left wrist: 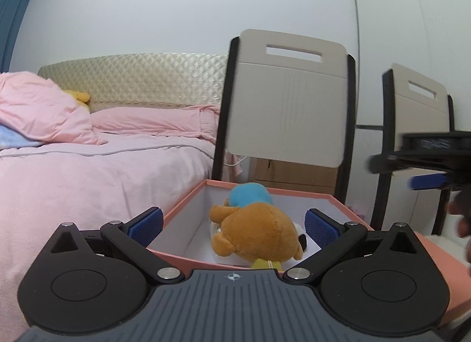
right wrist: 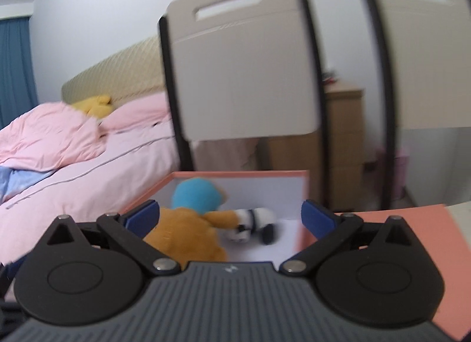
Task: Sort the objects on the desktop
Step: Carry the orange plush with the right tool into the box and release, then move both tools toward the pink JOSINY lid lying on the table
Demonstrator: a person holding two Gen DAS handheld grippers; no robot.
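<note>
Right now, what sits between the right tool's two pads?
Nothing is gripped. In the right wrist view the right tool stands wide open over the pink box; through the gap show the brown plush toy and a small white-and-black toy, both lying inside.

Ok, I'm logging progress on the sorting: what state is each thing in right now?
Pink box: open, no lid on it.
Brown plush: lying inside the box.
Black-and-white toy: in the box, beside the plush.
Left gripper: fingers wide apart, holding nothing.
Right gripper: fingers wide apart, holding nothing.
</note>
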